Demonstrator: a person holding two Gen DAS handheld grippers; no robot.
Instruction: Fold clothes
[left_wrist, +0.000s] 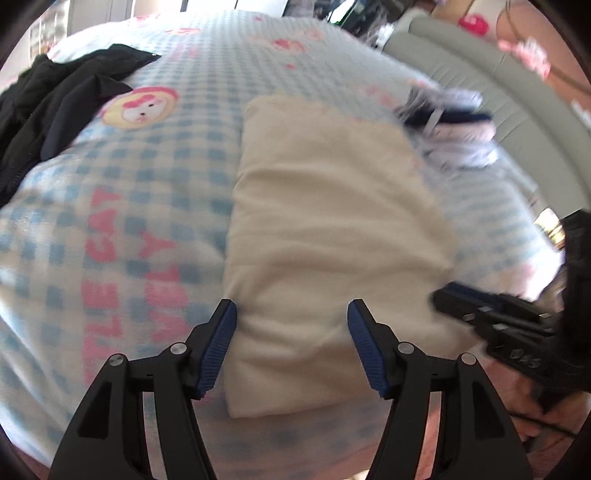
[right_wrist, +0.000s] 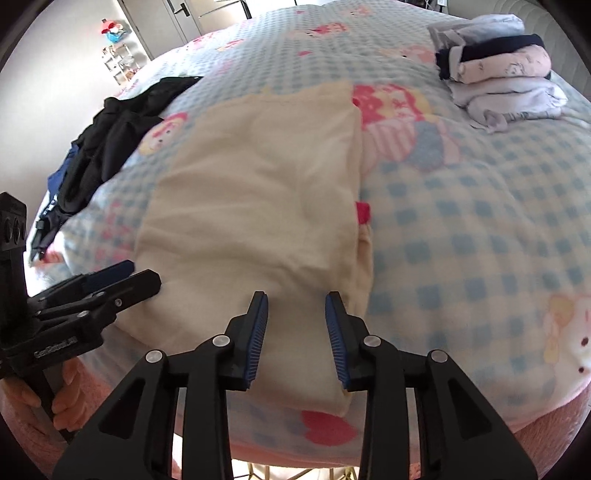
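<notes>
A cream garment (left_wrist: 325, 229) (right_wrist: 258, 199) lies folded into a long rectangle on the blue checked bedspread (left_wrist: 122, 221) (right_wrist: 461, 229). My left gripper (left_wrist: 291, 314) hovers open over the garment's near left corner, nothing pressed between its blue pads. My right gripper (right_wrist: 297, 308) stands open over the near right edge of the garment, its pads apart with only flat cloth below. In the left wrist view the right gripper (left_wrist: 491, 314) shows blurred at the right; in the right wrist view the left gripper (right_wrist: 107, 284) shows at the left, with a hand under it.
A stack of folded pale and navy clothes (left_wrist: 450, 122) (right_wrist: 498, 85) sits at the far right of the bed. A heap of black and blue clothes (left_wrist: 55, 107) (right_wrist: 103, 144) lies at the far left. A grey padded headboard (left_wrist: 517, 110) runs along the right.
</notes>
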